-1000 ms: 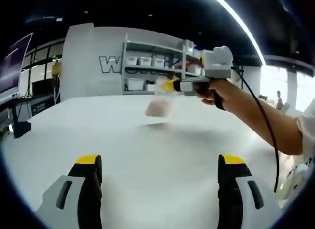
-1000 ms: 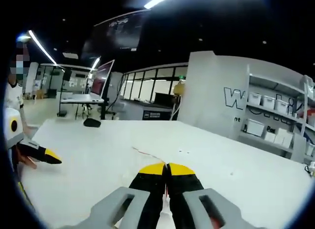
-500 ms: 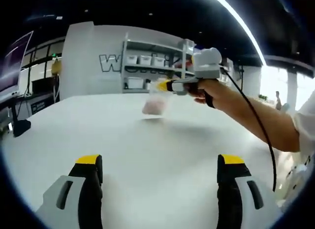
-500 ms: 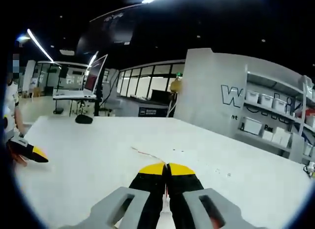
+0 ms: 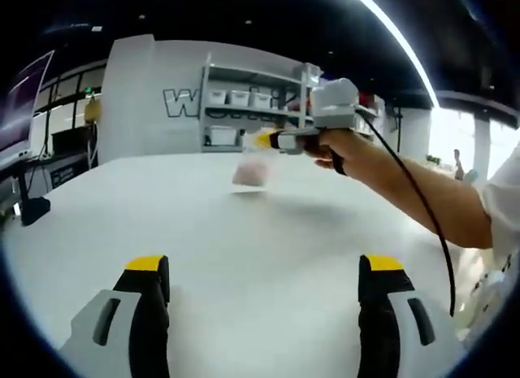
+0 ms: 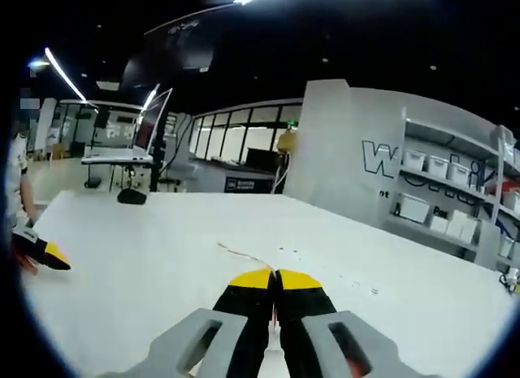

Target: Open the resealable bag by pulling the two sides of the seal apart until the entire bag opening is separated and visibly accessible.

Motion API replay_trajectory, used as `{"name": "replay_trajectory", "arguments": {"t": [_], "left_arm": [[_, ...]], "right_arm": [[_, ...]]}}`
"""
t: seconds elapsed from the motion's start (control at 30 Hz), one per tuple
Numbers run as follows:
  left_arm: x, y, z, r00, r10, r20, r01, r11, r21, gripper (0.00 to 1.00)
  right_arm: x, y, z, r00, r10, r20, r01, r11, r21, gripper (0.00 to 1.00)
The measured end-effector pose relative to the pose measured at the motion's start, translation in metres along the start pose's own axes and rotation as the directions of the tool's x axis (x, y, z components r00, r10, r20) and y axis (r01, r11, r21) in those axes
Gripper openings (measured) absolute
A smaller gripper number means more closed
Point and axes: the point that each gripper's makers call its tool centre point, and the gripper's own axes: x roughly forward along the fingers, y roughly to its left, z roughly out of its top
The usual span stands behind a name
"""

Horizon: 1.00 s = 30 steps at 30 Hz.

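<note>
Above the white table (image 5: 244,256), at 12 o'clock from the left gripper (image 5: 264,268) with its 2 jaws spread wide, the right gripper (image 6: 275,276) pinches the resealable bag (image 5: 250,168) aloft.

Ceiling strip light (image 5: 390,32) glares overhead; daylit windows (image 5: 455,138) blow out; fisheye bends edges, distant shelves soft
</note>
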Motion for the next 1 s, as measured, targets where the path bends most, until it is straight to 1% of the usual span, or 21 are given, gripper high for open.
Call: {"name": "replay_trajectory", "arguments": {"t": [0.2, 0.5, 0.7, 0.77, 0.83, 0.93, 1.0], "left_arm": [[0.001, 0.0, 0.0, 1.0, -0.001, -0.001, 0.001, 1.0, -0.001, 0.96], [0.001, 0.0, -0.001, 1.0, -0.003, -0.004, 0.003, 1.0, -0.002, 0.96], [0.001, 0.0, -0.001, 1.0, -0.004, -0.007, 0.004, 1.0, -0.002, 0.96], [0.001, 0.0, -0.001, 1.0, -0.005, -0.008, 0.005, 1.0, -0.003, 0.95], [0.001, 0.0, -0.002, 1.0, -0.006, -0.009, 0.006, 1.0, -0.004, 0.95], [0.001, -0.001, -0.002, 1.0, -0.007, -0.011, 0.007, 1.0, -0.005, 0.95], [0.001, -0.001, -0.002, 1.0, -0.008, -0.011, 0.008, 1.0, -0.004, 0.95]], "right_arm": [[0.008, -0.006, -0.004, 1.0, -0.015, -0.009, 0.015, 1.0, -0.006, 0.0], [0.02, -0.017, -0.007, 0.999, -0.045, -0.012, 0.045, 0.998, -0.035, 0.0], [0.027, -0.021, -0.011, 0.998, -0.056, -0.015, 0.055, 0.997, -0.052, 0.0], [0.023, -0.016, -0.011, 0.998, -0.06, -0.014, 0.059, 0.997, -0.056, 0.0], [0.027, -0.018, -0.011, 0.998, -0.058, -0.016, 0.057, 0.997, -0.053, 0.0], [0.024, -0.014, -0.013, 0.999, -0.049, -0.018, 0.048, 0.998, -0.036, 0.0], [0.018, -0.008, -0.015, 0.999, -0.045, -0.025, 0.044, 0.999, -0.029, 0.0]]}}
